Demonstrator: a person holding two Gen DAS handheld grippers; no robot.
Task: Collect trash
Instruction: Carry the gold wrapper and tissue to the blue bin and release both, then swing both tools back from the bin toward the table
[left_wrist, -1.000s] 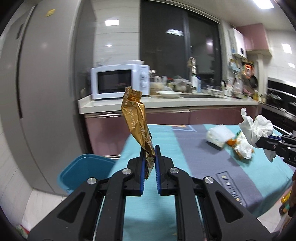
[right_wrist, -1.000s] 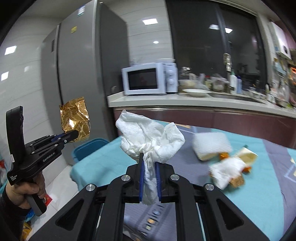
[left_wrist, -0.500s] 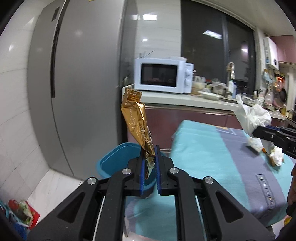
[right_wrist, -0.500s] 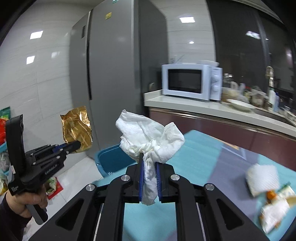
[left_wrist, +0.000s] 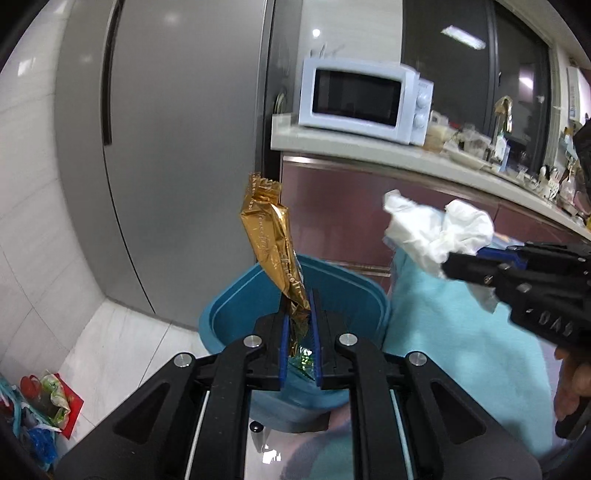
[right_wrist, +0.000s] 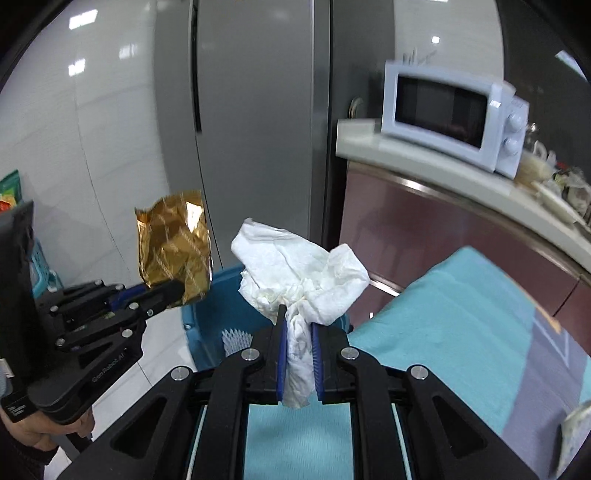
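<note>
1. Gold foil wrapper (left_wrist: 275, 243): crumpled, upright, lower end pinched between blue pads, centre frame.
2. White tissue (right_wrist: 299, 266): wadded, clamped at its base, centre frame.
3. Blue bin (left_wrist: 354, 295): open-topped, on floor, lower centre.

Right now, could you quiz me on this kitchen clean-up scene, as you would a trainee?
1. What does the left gripper hold?
2. True or false: the right gripper has its fingers shut on a crumpled white tissue.
3. Which colour is the bin on the floor beside the table: A red, B blue, C white?

Key: 1. A gold wrapper. 2. True. 3. B.
</note>
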